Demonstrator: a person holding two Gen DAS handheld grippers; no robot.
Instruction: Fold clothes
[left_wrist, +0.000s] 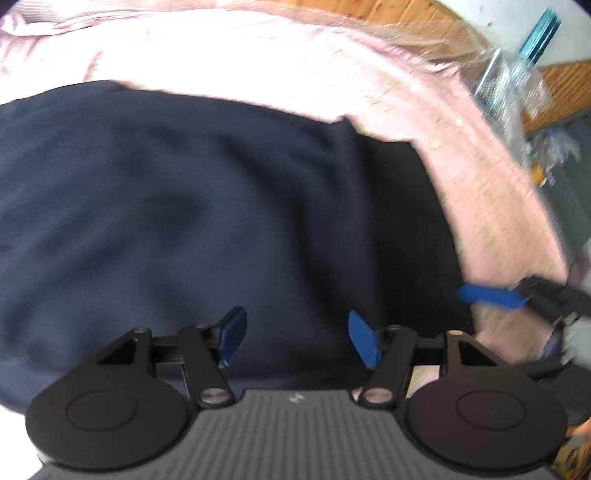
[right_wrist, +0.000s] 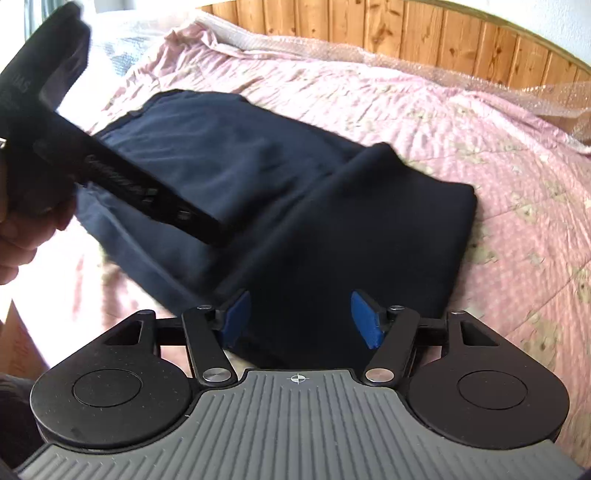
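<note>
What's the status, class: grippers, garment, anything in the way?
Left gripper open, empty. Right gripper open, empty. Navy garment lies folded on pink bedspread. Nothing in the way.

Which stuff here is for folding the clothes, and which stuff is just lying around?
For the job:
- dark blue garment, part folded
- left claw, open, empty
- right claw, open, empty

Just there:
- pink bedspread under the garment
- wooden headboard
- clear plastic wrap along the headboard
</note>
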